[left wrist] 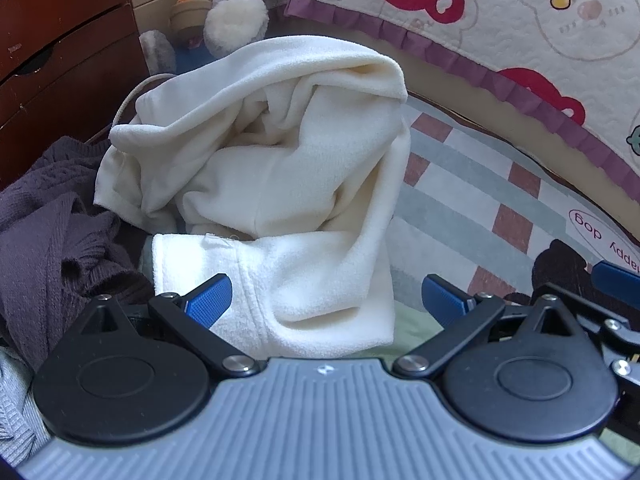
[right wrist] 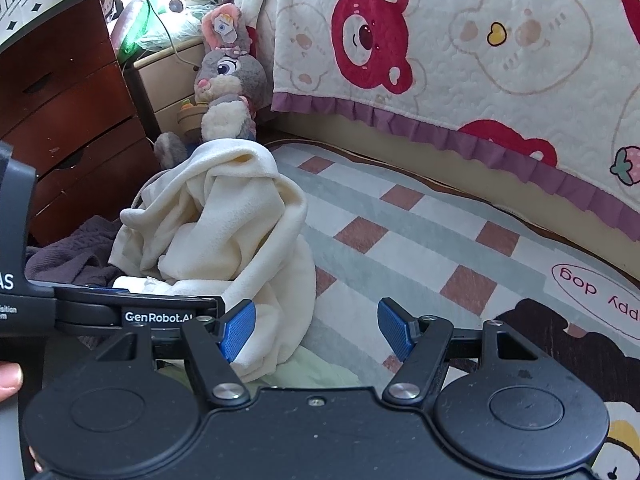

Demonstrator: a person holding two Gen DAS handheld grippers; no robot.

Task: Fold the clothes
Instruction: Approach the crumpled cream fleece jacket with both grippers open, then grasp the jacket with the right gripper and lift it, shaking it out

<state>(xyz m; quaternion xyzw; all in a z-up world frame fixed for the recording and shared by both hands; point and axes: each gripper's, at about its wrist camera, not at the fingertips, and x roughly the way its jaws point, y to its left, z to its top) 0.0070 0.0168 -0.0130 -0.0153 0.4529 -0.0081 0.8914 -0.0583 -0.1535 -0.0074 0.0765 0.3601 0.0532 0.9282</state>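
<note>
Both grippers wide open, nothing grabbed yet, cream fleece sitting in a heap.

The left gripper (left wrist: 326,300) hangs over the near edge of the cream fleece (left wrist: 272,168) with its jaws spread either side of the cloth, not pinching it. The right gripper (right wrist: 316,328) is just beside it, empty too, looking mostly at the checked rug (right wrist: 420,240). My guess is they're lining up to pick corners. A dark purple knit (left wrist: 52,232) is bunched against the fleece on the left, with a plush bunny (right wrist: 228,92), wooden drawers (right wrist: 68,120) and a bear-print quilt (right wrist: 440,52) behind.
</note>
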